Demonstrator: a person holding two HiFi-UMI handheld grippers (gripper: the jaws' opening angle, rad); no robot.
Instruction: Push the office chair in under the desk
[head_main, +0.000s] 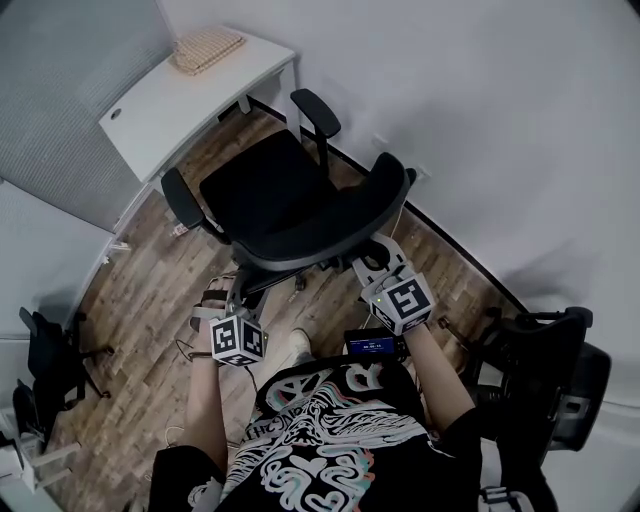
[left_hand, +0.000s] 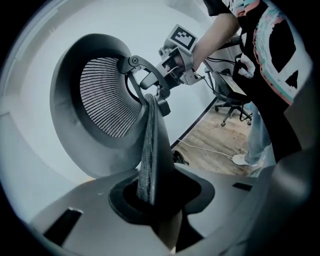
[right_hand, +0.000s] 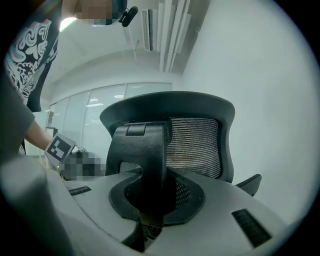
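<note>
A black office chair (head_main: 265, 190) stands on the wood floor with its seat facing the white desk (head_main: 190, 95), a short way off from it. Both grippers hold its curved mesh backrest (head_main: 325, 225) from behind. My left gripper (head_main: 238, 298) is shut on the backrest's left edge (left_hand: 150, 150), which runs down between the jaws of the left gripper (left_hand: 152, 200). My right gripper (head_main: 372, 258) is shut on the black support bracket (right_hand: 147, 150) at the back's right side, and the bracket fills the gap of the right gripper (right_hand: 152, 202).
A woven tray (head_main: 207, 47) lies on the desk. A grey partition (head_main: 70, 90) stands to the desk's left. A second black chair (head_main: 545, 370) is close at my right, and a dark chair base (head_main: 45, 360) sits at the left. Cables (head_main: 185, 350) lie on the floor.
</note>
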